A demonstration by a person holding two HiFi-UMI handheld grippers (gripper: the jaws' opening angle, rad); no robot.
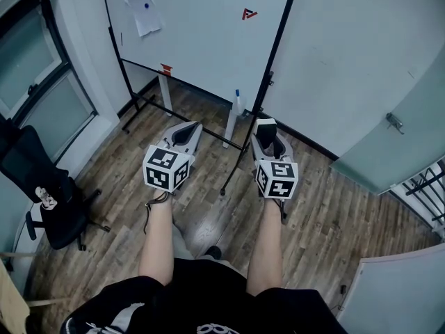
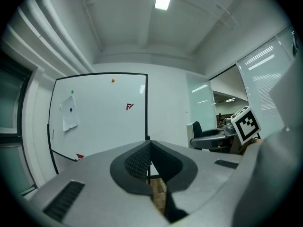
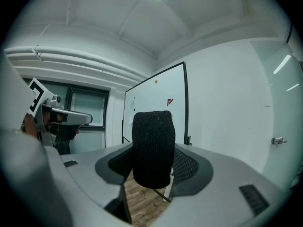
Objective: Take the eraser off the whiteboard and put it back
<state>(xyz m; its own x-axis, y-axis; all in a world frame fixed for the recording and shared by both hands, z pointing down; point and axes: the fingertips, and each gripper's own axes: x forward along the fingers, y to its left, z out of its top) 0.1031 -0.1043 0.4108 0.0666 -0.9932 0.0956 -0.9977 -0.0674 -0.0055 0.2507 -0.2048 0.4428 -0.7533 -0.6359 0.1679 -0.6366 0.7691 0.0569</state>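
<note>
The black felt eraser [image 3: 152, 148] stands upright between the pads of my right gripper [image 3: 152, 167], which is shut on it. From the head view the right gripper [image 1: 266, 129] is held level above the floor, short of the whiteboard [image 1: 201, 33], with the eraser [image 1: 267, 126] dark at its tip. Beside it, my left gripper [image 1: 188, 133] also points at the board. In its own view the left gripper [image 2: 150, 162] has its jaws together with nothing between them. The whiteboard [image 2: 99, 112] fills the wall ahead, and the whiteboard [image 3: 156, 103] lies beyond the eraser.
A sheet of paper [image 1: 144, 9] and a red magnet [image 1: 249, 13] are on the board. A marker [image 1: 237, 94] and a small red item [image 1: 165, 69] sit at its tray. A black office chair [image 1: 42, 193] stands at the left, a glass door [image 1: 396, 145] at the right.
</note>
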